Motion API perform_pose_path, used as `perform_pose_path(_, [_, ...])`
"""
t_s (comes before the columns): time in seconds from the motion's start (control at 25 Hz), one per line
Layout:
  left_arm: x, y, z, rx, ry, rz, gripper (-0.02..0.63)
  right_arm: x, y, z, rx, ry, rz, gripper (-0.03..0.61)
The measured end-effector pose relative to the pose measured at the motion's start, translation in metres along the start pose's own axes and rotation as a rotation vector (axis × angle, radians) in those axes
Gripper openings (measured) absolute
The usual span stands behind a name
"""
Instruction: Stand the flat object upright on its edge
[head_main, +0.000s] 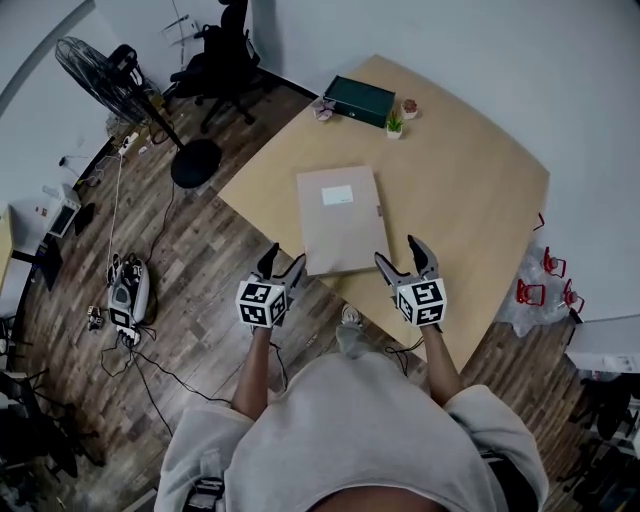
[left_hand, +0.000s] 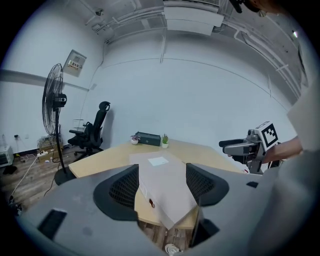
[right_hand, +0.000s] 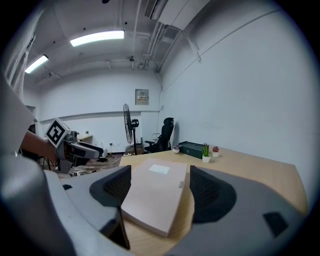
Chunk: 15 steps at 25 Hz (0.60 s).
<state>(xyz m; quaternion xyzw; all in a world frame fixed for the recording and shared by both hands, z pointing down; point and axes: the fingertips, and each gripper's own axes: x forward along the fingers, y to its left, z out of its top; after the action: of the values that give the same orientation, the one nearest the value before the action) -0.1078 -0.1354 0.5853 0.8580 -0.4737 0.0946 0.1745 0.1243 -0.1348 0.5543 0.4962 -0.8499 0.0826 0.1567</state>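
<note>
1. Left tool (head_main: 283, 258) and right tool (head_main: 397, 250) both have their jaws spread wide and pinch nothing. Each one's own view shows only air between its pads.
2. They hang at the near end of the flat folder (head_main: 340, 220), one by each near corner, apart from it. Flanking it this way looks like a setup for a two-sided lift.
3. The folder lies flat on the table (head_main: 470, 190), label (head_main: 338, 195) facing up and its long sides running near to far. Its near left corner juts past the table's edge, which I judge leaves an underside a jaw could get beneath.
4. The left tool sits off the table, over the floor. The right tool is above the tabletop by the near right corner.
5. A green box (head_main: 359, 100) and small potted plants (head_main: 395, 124) sit well apart at the far edge, so there is room to tip the folder up.
6. By my reading the task has not begun, as the folder is not yet on its edge.
</note>
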Motion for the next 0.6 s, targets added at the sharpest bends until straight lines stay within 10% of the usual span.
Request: perform_pose_path(0.6, [0.065,0.020,0.015,-0.066,0.074,0.098,0.291,0.072,-0.054,0.002,0.153,0.009,0.108,0.396])
